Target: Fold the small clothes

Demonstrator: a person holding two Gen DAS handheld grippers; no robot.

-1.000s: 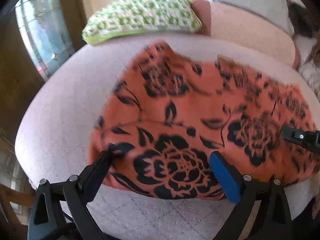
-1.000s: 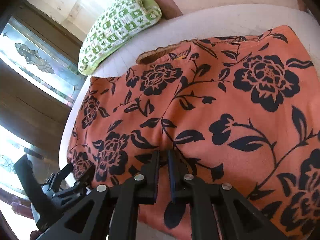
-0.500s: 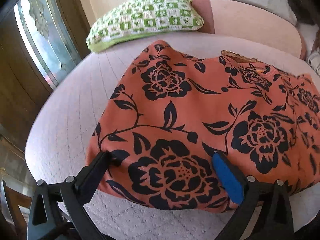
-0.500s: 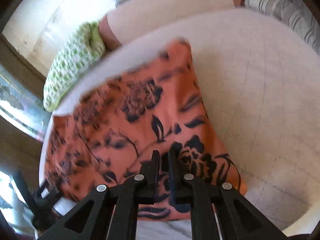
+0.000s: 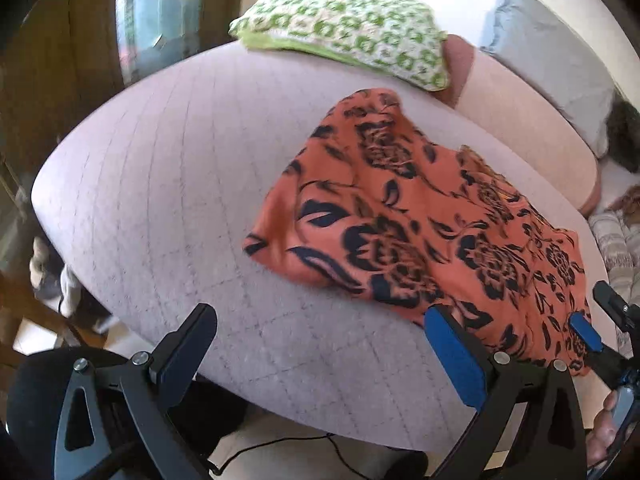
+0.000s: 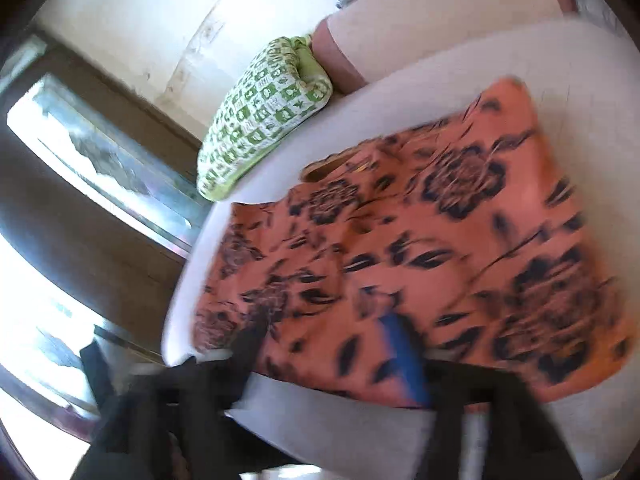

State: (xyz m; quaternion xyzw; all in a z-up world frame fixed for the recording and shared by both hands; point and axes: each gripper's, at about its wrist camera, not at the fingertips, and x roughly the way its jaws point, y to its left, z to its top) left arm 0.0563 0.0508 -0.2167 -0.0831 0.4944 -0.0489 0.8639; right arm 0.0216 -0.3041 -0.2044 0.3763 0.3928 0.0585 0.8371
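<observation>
An orange garment with black flowers (image 5: 424,220) lies folded on a pale pink cushion (image 5: 160,184); it also shows in the right wrist view (image 6: 420,240), blurred. My left gripper (image 5: 320,348) is open and empty, over the cushion's near edge, left of the garment's near corner. My right gripper (image 6: 332,344) is open over the garment's near edge; its blue-padded finger (image 6: 404,356) lies on the cloth. The right gripper also shows at the right edge of the left wrist view (image 5: 596,320).
A green and white patterned pillow (image 5: 344,32) lies at the cushion's far side, also in the right wrist view (image 6: 264,116). A pink backrest (image 5: 528,128) and a grey pillow (image 5: 548,56) are behind. A window (image 6: 100,184) is on the left.
My right gripper has opened and let go of the garment. My left gripper has drawn back and to the left, off the garment. The garment now lies flat.
</observation>
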